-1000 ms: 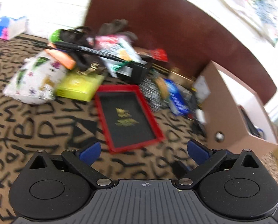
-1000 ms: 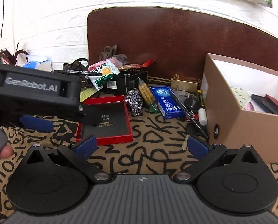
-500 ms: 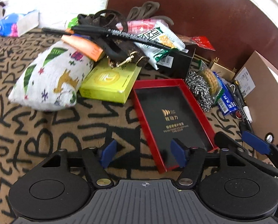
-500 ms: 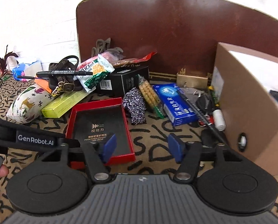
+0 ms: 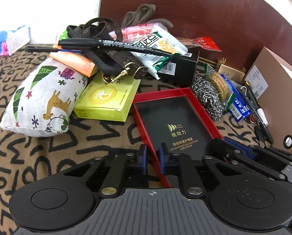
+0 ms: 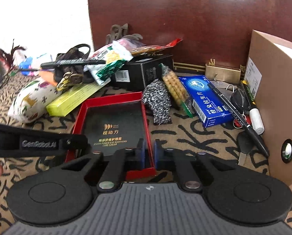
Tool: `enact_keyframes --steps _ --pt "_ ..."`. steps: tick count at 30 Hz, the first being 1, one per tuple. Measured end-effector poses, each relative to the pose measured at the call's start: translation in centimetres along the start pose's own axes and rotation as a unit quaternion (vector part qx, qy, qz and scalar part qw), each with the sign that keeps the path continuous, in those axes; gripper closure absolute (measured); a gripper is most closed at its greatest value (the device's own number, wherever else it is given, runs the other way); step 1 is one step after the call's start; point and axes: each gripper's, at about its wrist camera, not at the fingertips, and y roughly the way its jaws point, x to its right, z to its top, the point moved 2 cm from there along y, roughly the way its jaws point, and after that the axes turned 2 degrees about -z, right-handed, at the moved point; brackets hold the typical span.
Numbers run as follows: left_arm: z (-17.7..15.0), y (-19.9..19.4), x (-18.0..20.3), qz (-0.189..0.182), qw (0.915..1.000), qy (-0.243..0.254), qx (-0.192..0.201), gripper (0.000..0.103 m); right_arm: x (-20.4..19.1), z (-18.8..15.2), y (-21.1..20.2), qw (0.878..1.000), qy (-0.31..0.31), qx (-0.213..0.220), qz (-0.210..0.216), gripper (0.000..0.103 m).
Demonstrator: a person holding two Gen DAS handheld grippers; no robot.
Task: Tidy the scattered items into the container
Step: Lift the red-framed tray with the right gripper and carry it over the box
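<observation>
Between each gripper's blue pads, now a red tray wall: left gripper (image 5: 152, 156) and right gripper (image 6: 149, 152), spread 1.0 s ago, pinched onto the red-rimmed eye-cream box lid (image 5: 175, 121) at its 2 near corners. Ready for lifting. Long axis running away, toward the steel scourer (image 6: 158, 101); cardboard box (image 6: 273, 105) off right.

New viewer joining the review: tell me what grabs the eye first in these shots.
The red-rimmed black box in the middle, with the left claw and right claw each shut on a near wall. Behind it, a heap topped by a black marker on snack packets; the cardboard box stands at the right.
</observation>
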Motion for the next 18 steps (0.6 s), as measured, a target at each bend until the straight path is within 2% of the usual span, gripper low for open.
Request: enact_keyframes --steps 5,13,15,16,17,18 --pt "-1.1 -1.0 -0.3 -0.022 0.9996 0.007 -0.013 0.097 -0.4 -1.8 -2.5 1.000 -0.007 -0.008 0.000 0.099" --pt "-4.9 -4.2 1.4 -0.061 0.9954 0.062 -0.040 0.097 -0.8 -6.7 -9.2 0.999 0.025 -0.026 0.003 0.094" --pt "-5.6 -4.7 1.7 -0.065 0.9948 0.066 -0.042 0.091 -0.7 -7.3 -10.1 0.999 0.041 -0.028 0.007 0.093" --pt "-5.7 -4.7 1.8 -0.064 0.9949 0.067 -0.041 0.076 -0.7 -7.2 -10.2 0.999 0.044 -0.028 0.006 0.093" --pt "-5.6 -4.6 2.0 -0.061 0.9951 0.067 -0.040 0.071 -0.7 -7.0 -10.1 0.999 0.045 -0.028 0.005 0.093" --pt "-5.5 -4.4 2.1 -0.057 0.9954 0.065 -0.040 0.070 -0.7 -6.8 -9.9 0.999 0.046 -0.027 0.000 0.093"
